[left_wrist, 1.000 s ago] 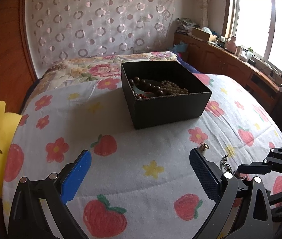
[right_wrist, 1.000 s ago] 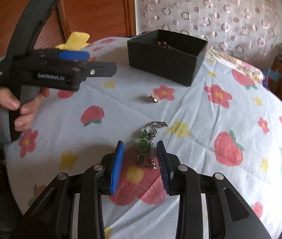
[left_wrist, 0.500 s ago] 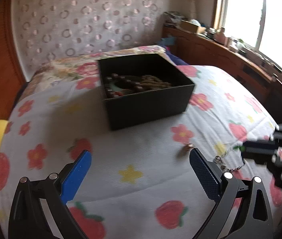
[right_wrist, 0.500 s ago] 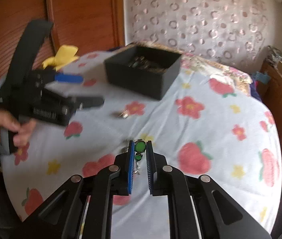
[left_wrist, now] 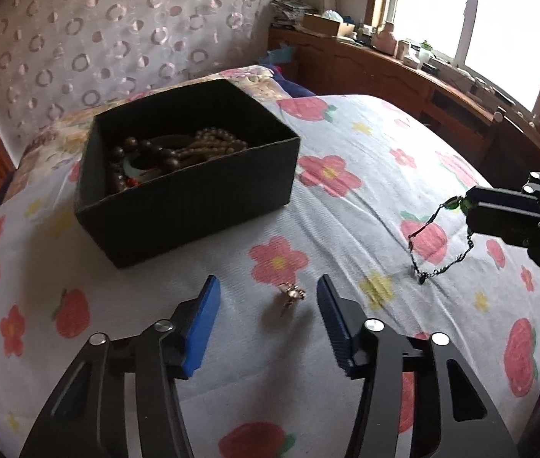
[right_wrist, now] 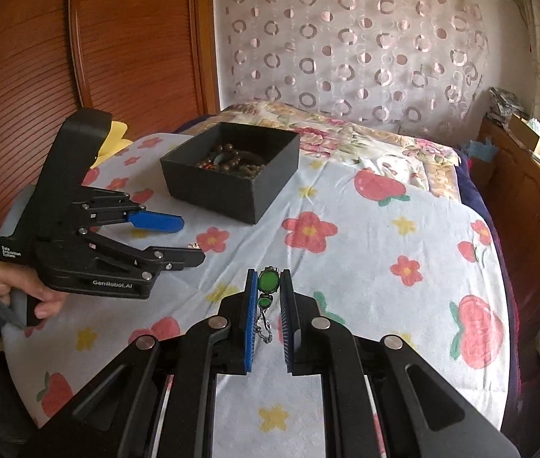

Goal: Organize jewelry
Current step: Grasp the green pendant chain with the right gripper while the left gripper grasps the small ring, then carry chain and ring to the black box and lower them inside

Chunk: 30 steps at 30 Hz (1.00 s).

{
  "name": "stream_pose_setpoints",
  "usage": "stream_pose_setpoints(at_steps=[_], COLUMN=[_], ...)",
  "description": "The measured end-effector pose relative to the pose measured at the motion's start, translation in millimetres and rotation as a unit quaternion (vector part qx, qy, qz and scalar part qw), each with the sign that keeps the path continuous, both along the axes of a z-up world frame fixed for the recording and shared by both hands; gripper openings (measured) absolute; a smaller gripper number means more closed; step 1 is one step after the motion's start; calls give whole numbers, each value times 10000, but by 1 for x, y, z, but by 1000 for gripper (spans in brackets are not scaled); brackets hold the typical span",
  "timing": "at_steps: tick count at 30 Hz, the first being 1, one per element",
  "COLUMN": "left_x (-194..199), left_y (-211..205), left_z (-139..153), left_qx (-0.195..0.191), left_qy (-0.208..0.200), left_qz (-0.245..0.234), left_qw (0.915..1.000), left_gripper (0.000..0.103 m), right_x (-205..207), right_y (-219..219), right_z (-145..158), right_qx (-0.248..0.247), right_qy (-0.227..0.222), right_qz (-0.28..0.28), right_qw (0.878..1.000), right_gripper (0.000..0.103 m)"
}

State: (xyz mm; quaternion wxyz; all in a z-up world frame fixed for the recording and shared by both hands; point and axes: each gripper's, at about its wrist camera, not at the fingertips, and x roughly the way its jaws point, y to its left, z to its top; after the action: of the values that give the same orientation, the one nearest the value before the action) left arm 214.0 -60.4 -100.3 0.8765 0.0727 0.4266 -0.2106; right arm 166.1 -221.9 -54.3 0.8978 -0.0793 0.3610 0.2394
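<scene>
While right gripper (right_wrist: 268,297) clamps green bracelet (right_wrist: 268,281), left gripper (left_wrist: 268,305) brackets earring (left_wrist: 289,294)

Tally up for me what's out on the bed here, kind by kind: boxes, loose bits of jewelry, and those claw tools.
Black box, holding beads: 1
Loose jewelry pieces: 2 (green-stone bracelet gripped in the right claw; small gold piece lying on the bedspread between the open left claw's fingers)
Claws: 2
Total: 5

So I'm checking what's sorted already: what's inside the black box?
The black box holds dark brown bead strings, lighter beads and a pale green ring. Anything beneath them is hidden.
</scene>
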Motion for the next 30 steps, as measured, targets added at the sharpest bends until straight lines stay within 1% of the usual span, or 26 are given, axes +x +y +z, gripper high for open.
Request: stream_pose_setpoints(at_steps=[1,2,3,4,6,13,21,30], left_x=[1,1,1,0,0,-7,-5,16], left_y=[0,-1,-1,-1,0,10,24,43], left_z=[0,0,0,0,0,18,47,70], left_qx=[3,34,77,71,-5,-159,-297,-348], left_qy=[-5,-27,-47,-38,-3,-212,-567,-844], left_qz=[-5,-11,-27,-50,-73,31,208,438], left_qw=[10000,10000,10000,10000,10000,9996,9977,9949], left_gripper=[37,31,18,14,14,14,14,14], right_x=[0,0,0,0,0,1,10,39], right_y=[0,-1,-1,-1,0,-1,11,39], right_z=[-1,-3,-3,-4,-3,5,30,59], right_qx=[3,4,4,8,10,42,69,60], right_qy=[12,29,38,43,35,-103,-404,-786], right_qz=[-6,-10,-12,-15,-22,-4,166,410], right_qw=[10000,10000,10000,10000,10000,9999,9990,9960], right_gripper=[13,13,13,13,13,13,13,13])
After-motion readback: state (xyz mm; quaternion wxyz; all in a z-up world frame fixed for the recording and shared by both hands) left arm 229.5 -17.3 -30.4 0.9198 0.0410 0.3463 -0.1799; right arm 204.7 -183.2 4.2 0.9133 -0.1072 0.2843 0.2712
